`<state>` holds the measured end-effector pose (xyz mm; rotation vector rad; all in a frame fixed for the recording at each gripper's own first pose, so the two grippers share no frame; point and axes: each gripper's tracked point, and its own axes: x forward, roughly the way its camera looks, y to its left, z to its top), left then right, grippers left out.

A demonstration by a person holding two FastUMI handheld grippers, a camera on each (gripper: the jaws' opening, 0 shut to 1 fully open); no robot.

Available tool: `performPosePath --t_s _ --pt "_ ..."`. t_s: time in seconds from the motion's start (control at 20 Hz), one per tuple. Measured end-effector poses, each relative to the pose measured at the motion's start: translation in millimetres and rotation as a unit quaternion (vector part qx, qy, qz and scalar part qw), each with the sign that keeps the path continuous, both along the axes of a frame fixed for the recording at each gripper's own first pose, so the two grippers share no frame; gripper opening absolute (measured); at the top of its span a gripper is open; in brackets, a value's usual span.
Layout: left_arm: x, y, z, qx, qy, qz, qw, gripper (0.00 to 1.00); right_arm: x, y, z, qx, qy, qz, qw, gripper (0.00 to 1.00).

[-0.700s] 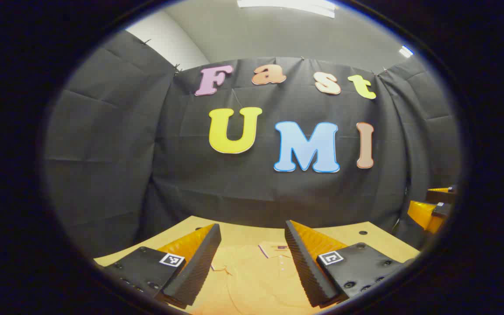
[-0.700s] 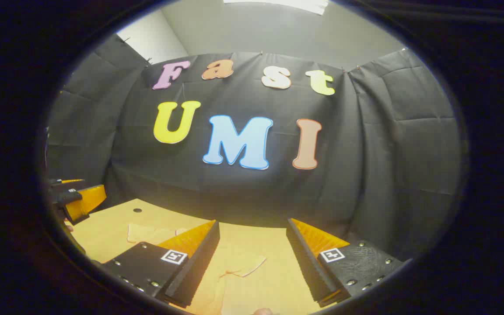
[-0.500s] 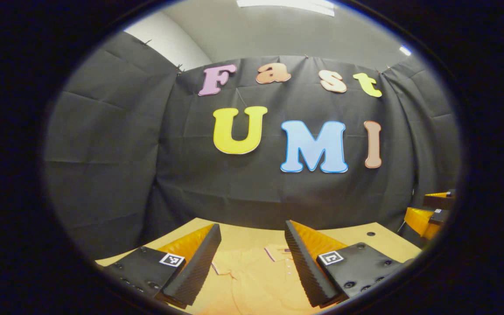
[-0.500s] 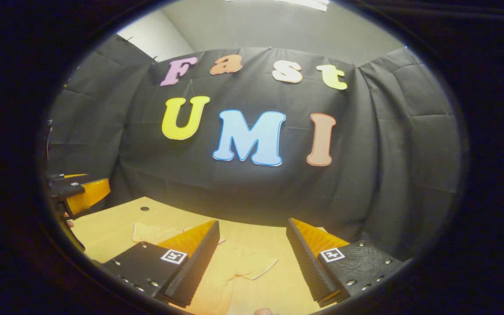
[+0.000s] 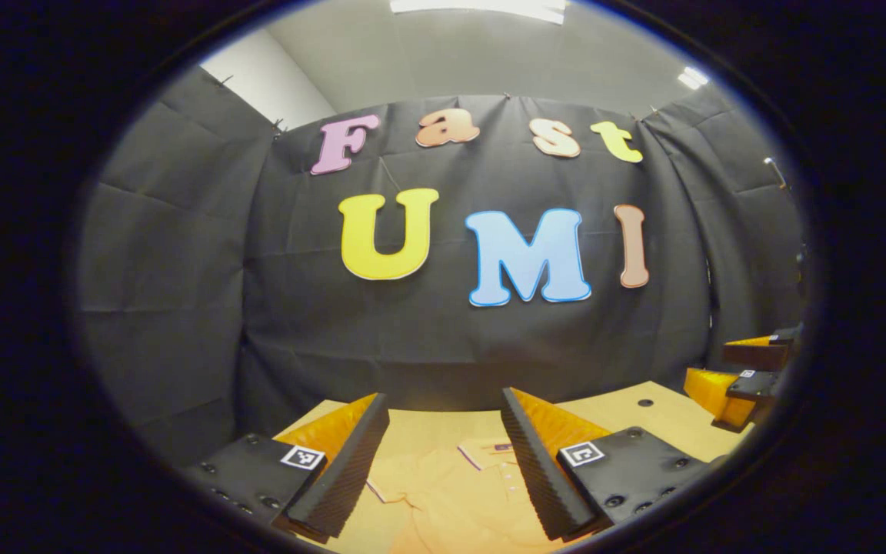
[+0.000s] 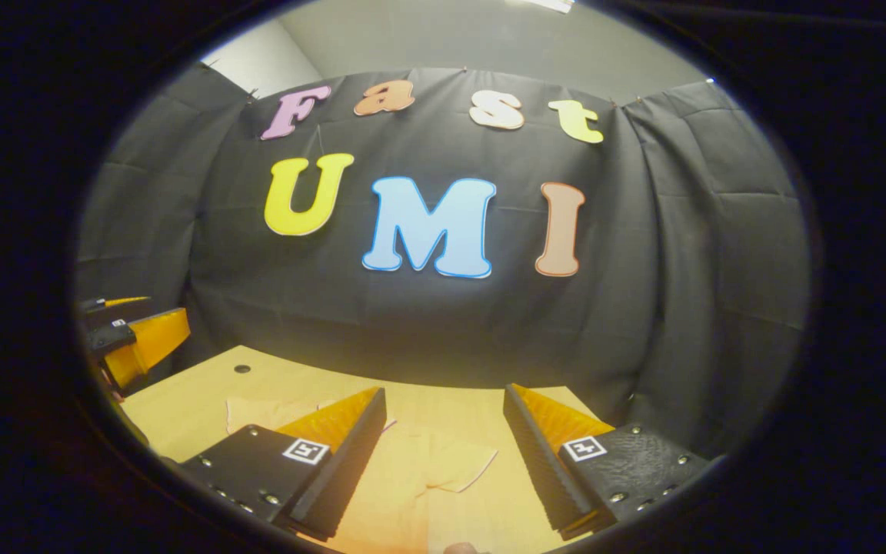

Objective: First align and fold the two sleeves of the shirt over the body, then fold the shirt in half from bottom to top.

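We hold both grippers above the table (image 5: 666,419), jaws spread wide, nothing between them. Left gripper (image 5: 443,462) looks over the shirt (image 5: 451,492): its collar (image 5: 489,450) sits just beyond the gap between our fingers, w/ one sleeve (image 5: 385,485) lying out to the side. Right gripper (image 6: 443,462) looks over the other sleeve (image 6: 454,465), which lies flat on the table, spread away from the body.

Vs. half a sec ago, little has changed: both views have swung slightly, the wall has shifted a bit, and the shirt sits in much the same spot under each tool. Jaw opening looks the same as before. The cloth itself hasn't moved.

So we judge the task is at its very start — sleeves not yet folded, no grip taken. Next we prob. need to drop each gripper onto its sleeve edge and pinch.
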<state>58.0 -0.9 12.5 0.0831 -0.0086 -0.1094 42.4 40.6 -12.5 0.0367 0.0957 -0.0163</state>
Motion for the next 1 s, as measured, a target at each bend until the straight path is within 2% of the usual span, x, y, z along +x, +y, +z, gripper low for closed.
performPosePath --t_s 0.2,0.55,0.8,1.0 --pt "2 4 -3 -0.011 0.001 -0.003 1.0 0.94 3 3 -4 -0.003 0.008 -0.001 1.0 0.95" --pt "7 18 -15 -0.015 0.013 0.016 1.0 0.94 26 -8 -15 0.015 0.025 -0.01 1.0 0.95" --pt "13 23 -15 -0.009 0.012 0.036 0.999 0.95 59 -37 -41 0.007 0.049 -0.035 0.998 0.95" --pt "19 27 -24 -0.012 0.023 0.056 0.998 0.95 94 -54 -74 0.003 0.079 -0.038 0.996 0.95"
